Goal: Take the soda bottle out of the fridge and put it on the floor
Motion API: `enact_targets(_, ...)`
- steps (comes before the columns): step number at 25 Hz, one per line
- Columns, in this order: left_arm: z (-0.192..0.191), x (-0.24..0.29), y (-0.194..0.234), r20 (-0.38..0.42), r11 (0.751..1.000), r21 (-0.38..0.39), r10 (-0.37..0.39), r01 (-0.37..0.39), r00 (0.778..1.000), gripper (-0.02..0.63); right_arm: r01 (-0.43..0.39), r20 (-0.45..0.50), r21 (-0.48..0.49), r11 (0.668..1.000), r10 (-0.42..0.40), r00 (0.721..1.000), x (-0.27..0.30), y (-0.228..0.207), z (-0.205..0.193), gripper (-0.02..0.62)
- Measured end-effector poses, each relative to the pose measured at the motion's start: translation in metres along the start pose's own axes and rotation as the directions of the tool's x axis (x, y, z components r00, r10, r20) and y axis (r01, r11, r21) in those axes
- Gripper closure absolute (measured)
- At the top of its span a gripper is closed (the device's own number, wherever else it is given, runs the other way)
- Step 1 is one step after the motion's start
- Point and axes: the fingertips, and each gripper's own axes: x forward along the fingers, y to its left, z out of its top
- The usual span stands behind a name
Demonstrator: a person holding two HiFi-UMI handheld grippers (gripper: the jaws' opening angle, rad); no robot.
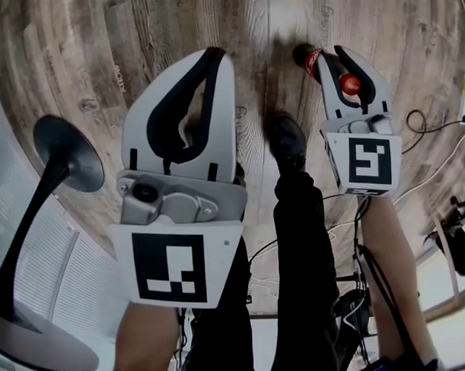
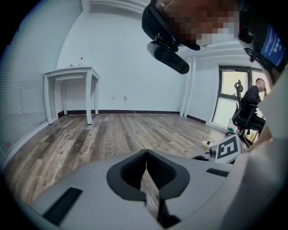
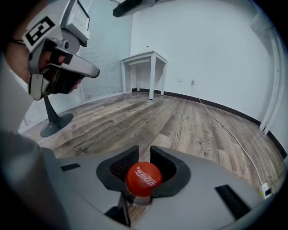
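Soda bottle pinched below its red cap in right gripper jaws, head view alone showing its dark body at eleven o'clock of the cap over wooden floor, left gripper jaws pressed together, empty, white table only in gripper views

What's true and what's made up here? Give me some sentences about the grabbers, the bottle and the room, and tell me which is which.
1. The right gripper is shut on the soda bottle, just under its cap. True.
2. The left gripper is holding a cup. False: its jaws are together with nothing between them.
3. The bottle's cap is blue. False: it is red.
4. A white table stands against the wall. True.
5. The floor is covered in carpet. False: it is wood planks.
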Motion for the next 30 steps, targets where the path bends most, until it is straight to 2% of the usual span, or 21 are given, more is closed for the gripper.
enact_targets(5, 0.001, -0.003, 0.001, 0.001, 1.000, -0.012, 0.001, -0.001, 1.000, 0.589, -0.067, 0.019, -0.077, 0.995, 0.069, 0.997, 0.007, 0.016, 0.006, 0.484)
enact_targets(11, 0.015, -0.008, -0.002, 0.024, 1.000, -0.007, -0.003, 0.004, 1.000, 0.589, -0.070, -0.038, -0.032, 0.997, 0.068, 0.997, 0.005, 0.019, 0.006, 0.406)
enact_targets(18, 0.032, -0.018, 0.003, 0.055, 1.000, -0.009, 0.009, -0.009, 0.998, 0.589, -0.066, 0.006, -0.039, 0.997, 0.066, 0.998, -0.002, 0.015, 0.030, 0.383)
enact_targets(24, 0.059, -0.030, 0.012, 0.088, 0.999, -0.017, 0.036, -0.035, 0.995, 0.589, -0.059, 0.131, -0.088, 0.994, 0.070, 0.989, -0.017, 0.014, 0.078, 0.389)
enact_targets(30, 0.133, -0.051, 0.027, 0.173, 0.997, 0.002, 0.073, -0.075, 0.982, 0.589, -0.011, 0.272, -0.053, 0.999, 0.025, 0.962, -0.058, 0.002, 0.175, 0.416)
